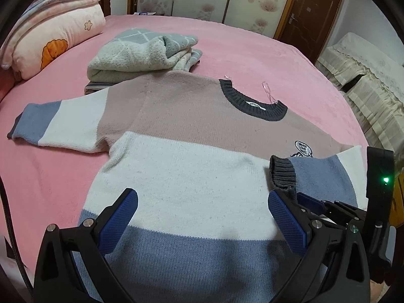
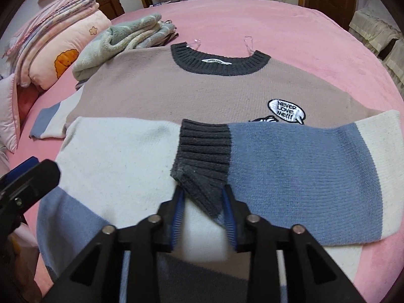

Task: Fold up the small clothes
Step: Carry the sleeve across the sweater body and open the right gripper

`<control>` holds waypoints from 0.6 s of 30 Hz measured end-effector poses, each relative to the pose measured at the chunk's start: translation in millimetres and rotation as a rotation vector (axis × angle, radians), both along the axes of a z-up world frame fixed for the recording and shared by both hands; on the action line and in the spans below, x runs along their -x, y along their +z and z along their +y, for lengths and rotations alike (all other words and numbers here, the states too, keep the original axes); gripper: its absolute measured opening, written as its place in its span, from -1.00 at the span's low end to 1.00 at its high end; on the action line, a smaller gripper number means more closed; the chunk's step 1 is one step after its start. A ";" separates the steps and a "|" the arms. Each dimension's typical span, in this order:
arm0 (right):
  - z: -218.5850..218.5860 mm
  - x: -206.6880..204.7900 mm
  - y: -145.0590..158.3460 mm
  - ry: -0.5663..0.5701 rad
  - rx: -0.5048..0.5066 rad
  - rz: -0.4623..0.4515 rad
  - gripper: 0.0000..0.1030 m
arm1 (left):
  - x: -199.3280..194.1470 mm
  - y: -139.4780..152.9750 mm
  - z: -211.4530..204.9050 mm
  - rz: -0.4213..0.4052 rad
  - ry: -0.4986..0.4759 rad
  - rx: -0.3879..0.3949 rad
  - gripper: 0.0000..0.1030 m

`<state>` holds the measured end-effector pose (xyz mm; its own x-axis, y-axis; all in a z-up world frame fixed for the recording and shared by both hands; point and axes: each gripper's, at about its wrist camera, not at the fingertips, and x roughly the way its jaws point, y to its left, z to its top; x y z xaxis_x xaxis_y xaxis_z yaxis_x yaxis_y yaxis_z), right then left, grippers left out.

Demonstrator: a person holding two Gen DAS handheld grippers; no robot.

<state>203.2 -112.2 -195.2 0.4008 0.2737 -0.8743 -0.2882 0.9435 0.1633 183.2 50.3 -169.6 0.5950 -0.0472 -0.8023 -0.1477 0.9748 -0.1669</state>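
A small knit sweater in mauve, white and blue bands with a dark grey collar lies flat on the pink bed. Its right sleeve is folded across the chest, with the grey cuff near the middle. My right gripper is shut on that cuff's lower corner. It also shows in the left wrist view. My left gripper is open and empty, low over the sweater's white and blue bands. The other sleeve lies spread out to the left.
A pile of folded grey-green and white fleece clothes sits behind the sweater. Pillows and folded quilts are stacked at the left head of the bed. A cream-covered sofa stands off the bed's right side.
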 end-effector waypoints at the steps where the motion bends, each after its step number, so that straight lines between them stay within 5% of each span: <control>1: 0.5 1.6 1.2 0.003 0.002 -0.004 -0.29 | 0.2 1.0 -1.3 -0.002 -0.002 -0.001 0.99; 13: -16.8 52.2 44.4 0.049 0.014 -0.134 -0.27 | -0.2 15.6 -8.2 -0.021 -0.017 -0.001 0.99; 18: -46.4 72.4 60.2 0.007 -0.017 -0.178 -0.28 | -4.8 9.5 -14.3 0.005 -0.043 0.069 0.99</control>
<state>130.8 -158.6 -135.0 0.5466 0.2914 -0.7850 -0.3207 0.9389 0.1252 188.0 36.0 -160.0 0.5872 -0.1274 -0.7993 -0.1073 0.9666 -0.2329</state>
